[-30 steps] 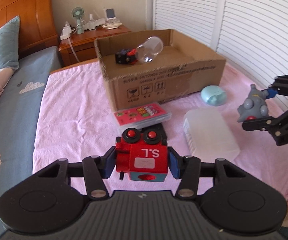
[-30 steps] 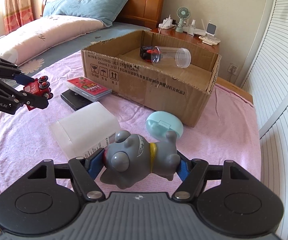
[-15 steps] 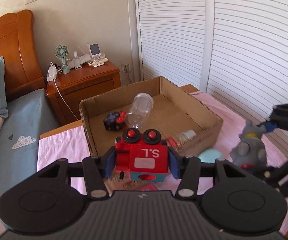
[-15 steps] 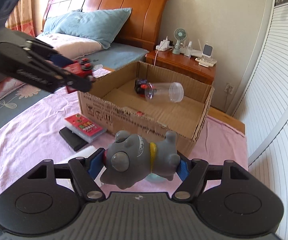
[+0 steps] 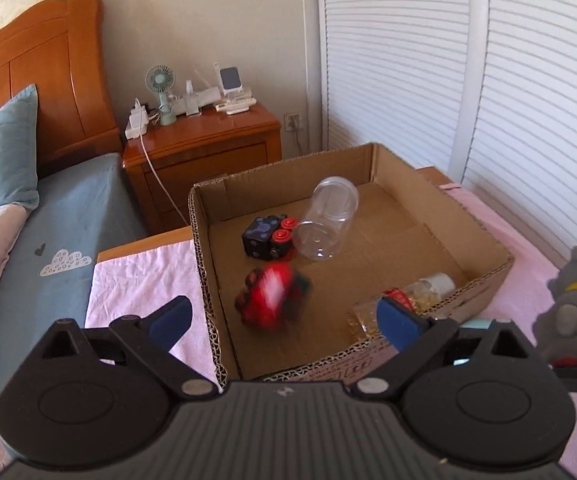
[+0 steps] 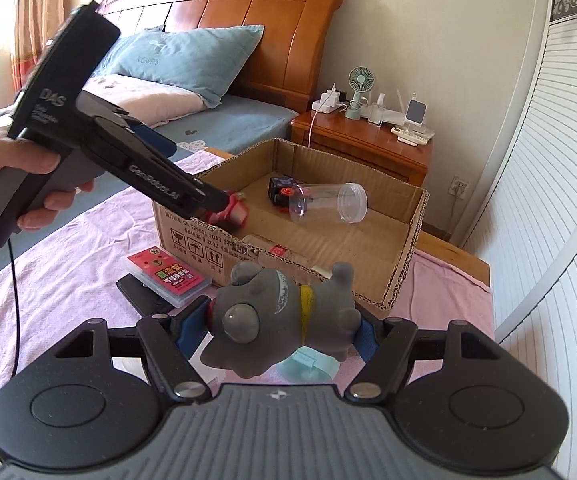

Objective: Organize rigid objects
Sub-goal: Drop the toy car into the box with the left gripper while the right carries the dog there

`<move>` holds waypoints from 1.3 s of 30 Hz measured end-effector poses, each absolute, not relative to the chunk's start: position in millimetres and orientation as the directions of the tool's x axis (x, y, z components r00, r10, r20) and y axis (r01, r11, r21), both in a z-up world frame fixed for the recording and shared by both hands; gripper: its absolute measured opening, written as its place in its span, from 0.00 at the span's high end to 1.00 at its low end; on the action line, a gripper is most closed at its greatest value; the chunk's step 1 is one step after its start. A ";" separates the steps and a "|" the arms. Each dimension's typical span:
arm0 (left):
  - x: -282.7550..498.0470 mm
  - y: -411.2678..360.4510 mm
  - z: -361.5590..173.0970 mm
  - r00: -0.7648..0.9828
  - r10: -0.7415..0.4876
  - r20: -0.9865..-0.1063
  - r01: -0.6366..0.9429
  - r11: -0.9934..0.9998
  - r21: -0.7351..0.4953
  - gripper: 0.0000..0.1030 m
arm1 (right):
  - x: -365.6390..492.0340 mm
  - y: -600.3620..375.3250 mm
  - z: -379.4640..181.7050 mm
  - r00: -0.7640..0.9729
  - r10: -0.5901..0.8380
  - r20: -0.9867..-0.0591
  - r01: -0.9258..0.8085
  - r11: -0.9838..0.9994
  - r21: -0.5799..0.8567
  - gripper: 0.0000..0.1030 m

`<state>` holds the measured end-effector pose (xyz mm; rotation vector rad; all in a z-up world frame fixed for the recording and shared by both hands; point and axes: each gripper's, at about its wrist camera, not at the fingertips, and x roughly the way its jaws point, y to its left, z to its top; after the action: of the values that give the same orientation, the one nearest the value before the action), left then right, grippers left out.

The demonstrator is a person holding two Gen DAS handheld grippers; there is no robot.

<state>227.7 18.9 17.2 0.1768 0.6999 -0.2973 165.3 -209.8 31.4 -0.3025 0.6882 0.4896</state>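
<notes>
My left gripper (image 5: 284, 320) is open above the near left part of the cardboard box (image 5: 484, 236). The red toy train (image 5: 274, 300) is blurred below it, dropping inside the box; it also shows in the right wrist view (image 6: 232, 210). In the box lie a clear jar (image 5: 328, 224), a black cube toy with red buttons (image 5: 268, 236) and a small bottle (image 5: 416, 296). My right gripper (image 6: 284, 328) is shut on a grey rubber toy animal (image 6: 280, 320), held above the pink sheet in front of the box (image 6: 408, 232).
On the pink sheet (image 6: 68, 248) beside the box lie a red card case (image 6: 166, 276) on a black flat item (image 6: 140, 296), and a light blue case (image 6: 308, 364) under the toy animal. A wooden nightstand (image 5: 200, 148) with a fan stands behind the box.
My left gripper moved up over the box, opened and let go of the red train, which is falling in. My right gripper rose with the grey toy animal still held.
</notes>
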 end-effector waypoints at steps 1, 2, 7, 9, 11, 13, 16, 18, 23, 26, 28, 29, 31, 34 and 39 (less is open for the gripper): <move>223.6 19.9 19.4 0.728 -0.205 -0.654 0.321 0.945 0.061 0.04 | 165.6 -210.1 32.0 0.668 0.331 -0.667 -0.523 0.846 -0.104 0.26; 218.9 20.9 22.3 0.730 -0.195 -0.655 0.310 0.949 0.063 0.04 | 165.7 -210.6 32.5 0.669 0.331 -0.665 -0.521 0.847 -0.103 0.26; 188.7 22.6 35.7 0.738 -0.179 -0.651 0.287 0.956 0.062 0.02 | 164.6 -214.0 36.6 0.675 0.342 -0.654 -0.515 0.853 -0.086 0.26; 174.3 22.3 40.7 0.753 -0.171 -0.636 0.271 0.961 0.062 0.01 | 165.5 -214.4 38.4 0.676 0.347 -0.650 -0.513 0.855 -0.077 0.26; 162.2 21.7 44.6 0.763 -0.166 -0.624 0.254 0.966 0.053 0.01 | 168.2 -215.2 40.1 0.674 0.349 -0.651 -0.508 0.859 -0.066 0.26; 150.6 21.8 47.0 0.771 -0.160 -0.616 0.231 0.972 0.036 0.01 | 171.9 -216.0 41.3 0.671 0.348 -0.655 -0.500 0.864 -0.052 0.26; 136.3 21.3 47.0 0.786 -0.129 -0.605 0.188 0.982 0.034 0.01 | 179.3 -216.8 44.2 0.668 0.350 -0.657 -0.493 0.869 -0.039 0.26; 126.8 20.2 45.3 0.801 -0.088 -0.593 0.152 0.987 0.059 0.01 | 185.2 -215.8 45.8 0.671 0.344 -0.656 -0.485 0.874 -0.037 0.26; 115.7 19.6 36.9 0.791 -0.052 -0.610 0.110 0.992 0.058 0.01 | 205.1 -213.9 50.9 0.675 0.330 -0.660 -0.452 0.892 -0.016 0.26; 114.1 21.7 32.2 0.782 -0.049 -0.621 0.098 0.994 0.045 0.01 | 219.9 -209.7 52.9 0.673 0.323 -0.665 -0.439 0.898 -0.008 0.26; 114.1 24.9 29.5 0.776 -0.045 -0.629 0.085 0.996 0.033 0.01 | 230.5 -205.8 53.1 0.675 0.314 -0.668 -0.429 0.903 -0.010 0.26; 113.6 26.6 29.0 0.777 -0.041 -0.628 0.078 0.996 0.032 0.01 | 237.2 -203.7 52.8 0.673 0.311 -0.671 -0.425 0.905 -0.007 0.26; 112.2 27.8 28.7 0.785 -0.024 -0.620 0.067 0.997 0.045 0.01 | 250.0 -198.6 51.7 0.671 0.301 -0.678 -0.412 0.911 -0.003 0.26; 109.9 29.6 27.3 0.797 0.014 -0.604 0.047 0.995 0.085 0.01 | 269.2 -191.2 45.9 0.662 0.283 -0.695 -0.392 0.920 0.000 0.26; 107.5 37.6 24.9 0.803 0.030 -0.595 0.029 0.996 0.090 0.01 | 300.4 -177.8 33.9 0.637 0.255 -0.727 -0.362 0.932 0.009 0.26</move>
<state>107.5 37.6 24.9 0.0962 0.6383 0.0009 300.4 -177.8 33.9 -0.1422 0.8064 0.3535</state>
